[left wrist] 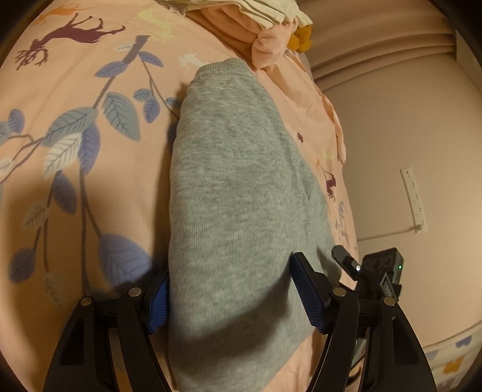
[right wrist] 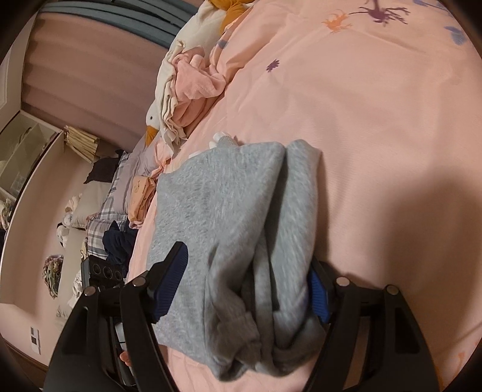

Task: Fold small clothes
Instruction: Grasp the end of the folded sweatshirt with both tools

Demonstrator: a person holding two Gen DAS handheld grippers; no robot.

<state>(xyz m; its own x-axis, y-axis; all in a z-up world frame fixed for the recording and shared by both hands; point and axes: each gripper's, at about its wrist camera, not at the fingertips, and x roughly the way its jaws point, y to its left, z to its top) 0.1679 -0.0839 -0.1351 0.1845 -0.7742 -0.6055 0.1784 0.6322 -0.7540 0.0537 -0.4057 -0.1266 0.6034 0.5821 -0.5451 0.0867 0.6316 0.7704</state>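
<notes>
I've got the grey garment [left wrist: 235,193] lying on the pink bedspread [left wrist: 90,187], long axis running straight away from both tongs. Left gripper [left wrist: 232,298] and right gripper [right wrist: 247,298] straddle its near end, jaws wide, apparently not pinching.

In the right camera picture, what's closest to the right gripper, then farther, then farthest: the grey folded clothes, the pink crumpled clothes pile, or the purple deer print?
1. Grey folded knit garment, between the right gripper fingers.
2. Pink crumpled clothes pile, upper left.
3. Purple deer print, top right edge.
</notes>
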